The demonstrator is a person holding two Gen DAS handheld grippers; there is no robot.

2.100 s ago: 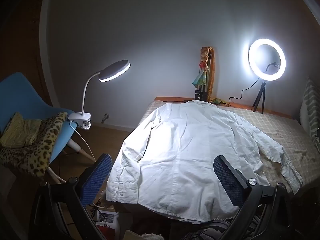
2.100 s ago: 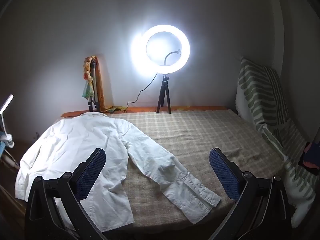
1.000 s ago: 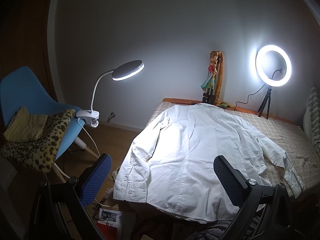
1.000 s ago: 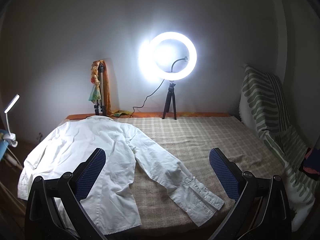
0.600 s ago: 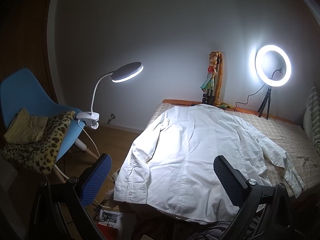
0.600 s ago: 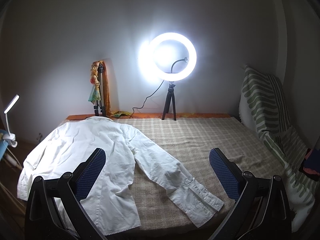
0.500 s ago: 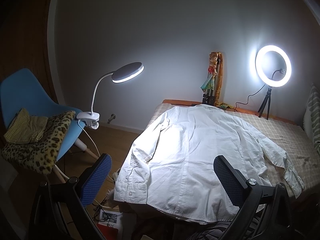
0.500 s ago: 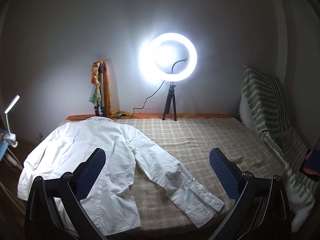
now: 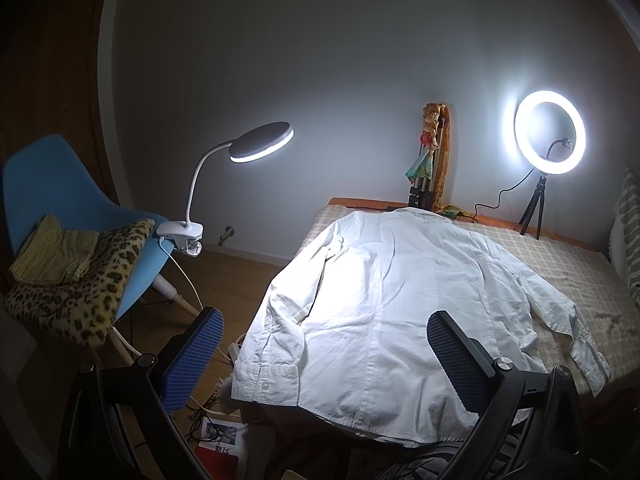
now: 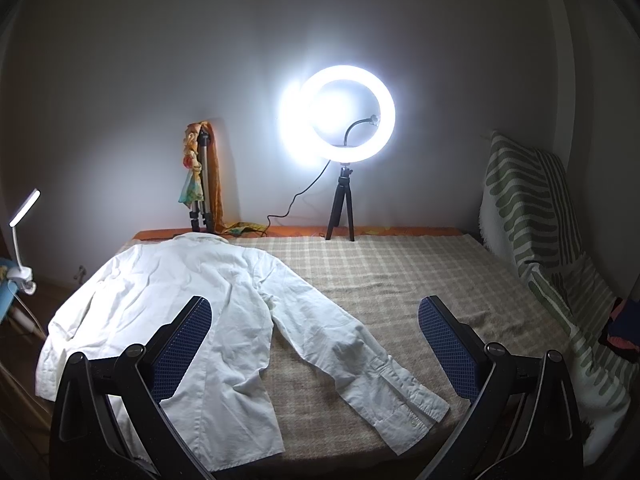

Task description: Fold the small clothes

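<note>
Both my tongs hang spread wide and empty above the near edge of the bed (image 10: 400, 272): the left tongs (image 9: 324, 354) over the shirt's hem, the right tongs (image 10: 314, 334) over the sleeve (image 10: 360, 356) that stretches toward me. The white shirt (image 9: 392, 300) lies back-up and flat, collar toward the wall, its other sleeve drooping off the bed's left side. I judge it is spread this way so the sleeves can be folded in first. The ring light (image 10: 346, 114) and clip lamp (image 9: 260, 142) light the cloth.
</note>
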